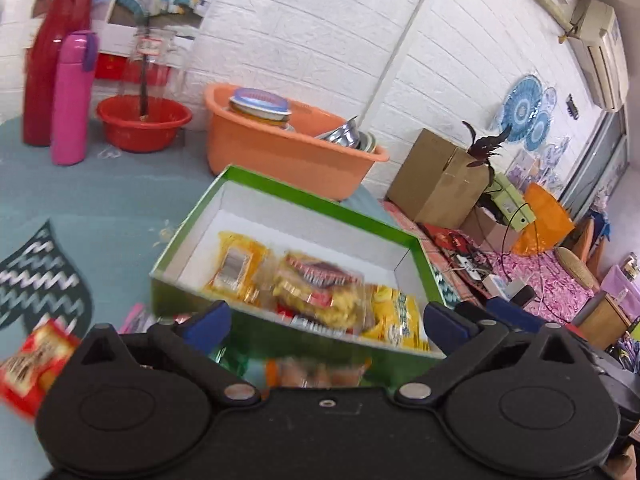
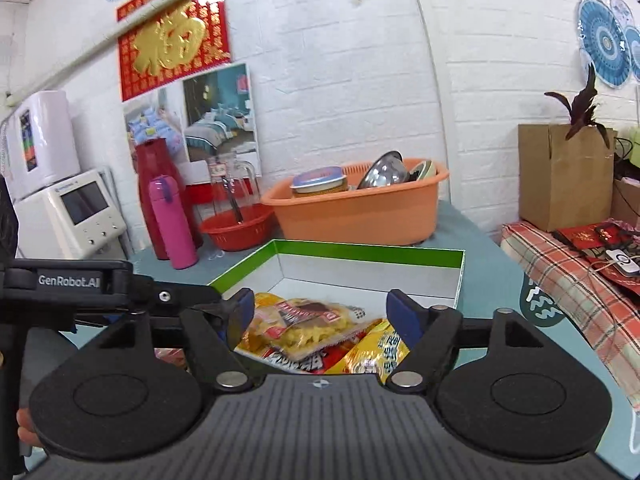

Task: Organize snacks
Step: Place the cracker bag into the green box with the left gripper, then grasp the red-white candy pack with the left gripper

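Observation:
An open green box [image 1: 320, 200] with a white inside lies on the teal tablecloth. In it are a yellow packet [image 1: 236, 268], a clear noodle-snack packet with a red label [image 1: 320, 292] and another yellow packet [image 1: 400, 316]. My left gripper [image 1: 326, 320] hangs open over the box's near edge with nothing between its blue pads. My right gripper [image 2: 322, 314] is open too, above the same packets [image 2: 308, 324] in the box [image 2: 372, 254], holding nothing. A red snack packet [image 1: 28, 364] lies on the cloth left of the box. The left gripper's body [image 2: 68, 280] shows in the right wrist view.
Behind the box stand an orange basin [image 1: 288, 148] with bowls and a tin, a red bowl [image 1: 144, 120], a pink flask [image 1: 72, 96], a red thermos [image 1: 52, 60] and a glass jug [image 2: 232, 184]. A cardboard box [image 1: 436, 176] sits on a checked cloth at right.

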`<state>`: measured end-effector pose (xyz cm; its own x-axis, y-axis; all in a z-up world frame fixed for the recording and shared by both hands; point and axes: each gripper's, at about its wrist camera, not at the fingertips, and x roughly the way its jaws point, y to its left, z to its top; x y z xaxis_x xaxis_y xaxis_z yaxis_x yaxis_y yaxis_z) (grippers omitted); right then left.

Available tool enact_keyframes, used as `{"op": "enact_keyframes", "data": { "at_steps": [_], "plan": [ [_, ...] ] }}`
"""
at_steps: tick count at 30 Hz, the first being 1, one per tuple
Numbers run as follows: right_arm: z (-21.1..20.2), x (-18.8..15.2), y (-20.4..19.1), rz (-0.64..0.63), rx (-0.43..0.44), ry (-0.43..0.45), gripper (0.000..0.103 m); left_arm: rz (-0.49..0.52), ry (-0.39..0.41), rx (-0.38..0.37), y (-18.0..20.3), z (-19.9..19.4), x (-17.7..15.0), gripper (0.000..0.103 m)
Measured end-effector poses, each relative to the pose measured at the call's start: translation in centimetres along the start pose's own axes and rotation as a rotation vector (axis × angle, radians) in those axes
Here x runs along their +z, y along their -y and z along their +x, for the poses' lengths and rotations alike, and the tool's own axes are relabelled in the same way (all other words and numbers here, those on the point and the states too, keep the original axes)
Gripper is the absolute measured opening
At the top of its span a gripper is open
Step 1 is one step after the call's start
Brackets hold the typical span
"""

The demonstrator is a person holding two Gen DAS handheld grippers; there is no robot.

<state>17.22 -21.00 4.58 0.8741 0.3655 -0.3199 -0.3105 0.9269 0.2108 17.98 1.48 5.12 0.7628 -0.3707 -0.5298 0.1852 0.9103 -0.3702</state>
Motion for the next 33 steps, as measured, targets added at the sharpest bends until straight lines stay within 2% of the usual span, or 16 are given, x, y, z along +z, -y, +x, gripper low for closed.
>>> {"op": "enact_keyframes", "data": {
  "at_steps": [2, 5, 10, 12, 16, 19, 23, 26, 28, 30, 31, 32, 33],
  "plan": [
    [-1.8, -0.6, -0.1, -0.002, 0.026, 0.011, 0.103, -0.020, 0.004, 0.022, -0.1, -1.9, -1.7, 0.103],
    [-4.1, -2.0, -0.2, -0.026, 0.054, -0.010, 0.103, -0.067, 0.010, -0.002, -0.6, -4.2, -5.0, 0.103],
    [-7.0, -5.6, 0.3, -0.088, 0.034, -0.088, 0.103, -0.172, -0.062, -0.051, -1.4, -5.5, -10.3, 0.103],
    [-7.8, -7.1, 0.7, -0.101, 0.019, -0.130, 0.103, -0.180, -0.093, -0.062, -1.1, -5.5, -11.7, 0.103],
    [-9.1, -8.5, 1.8, -0.119, -0.074, -0.150, 0.103, -0.130, -0.125, -0.077, 0.3, -4.7, -12.4, 0.103],
    [-9.1, -8.0, 2.9, -0.085, -0.140, -0.130, 0.103, -0.091, -0.108, -0.046, 1.2, -4.5, -12.4, 0.103],
    [-6.8, -7.3, 4.1, -0.090, -0.157, -0.130, 0.103, -0.099, -0.072, -0.023, 0.7, -5.6, -13.2, 0.103],
    [-3.8, -7.3, 5.0, -0.087, -0.198, -0.174, 0.103, -0.107, -0.056, -0.018, 0.1, -6.6, -13.5, 0.103],
    [-2.8, -7.5, 5.1, -0.062, -0.157, -0.209, 0.093, -0.106, -0.047, -0.029, 0.0, -6.7, -13.2, 0.103],
    [-3.4, -7.9, 4.7, -0.015, 0.028, -0.221, 0.076, -0.098, -0.048, -0.053, 0.1, -6.2, -12.8, 0.103],
    [-3.9, -8.0, 4.5, 0.018, 0.107, -0.217, 0.074, -0.089, -0.056, -0.062, 0.3, -5.8, -12.6, 0.103],
    [-4.4, -8.1, 4.4, 0.041, 0.136, -0.213, 0.074, -0.078, -0.068, -0.069, 0.5, -5.2, -12.4, 0.103],
    [-5.0, -8.1, 4.1, 0.042, 0.130, -0.205, 0.075, -0.067, -0.078, -0.080, 0.7, -4.8, -12.3, 0.103]
  ]
}}
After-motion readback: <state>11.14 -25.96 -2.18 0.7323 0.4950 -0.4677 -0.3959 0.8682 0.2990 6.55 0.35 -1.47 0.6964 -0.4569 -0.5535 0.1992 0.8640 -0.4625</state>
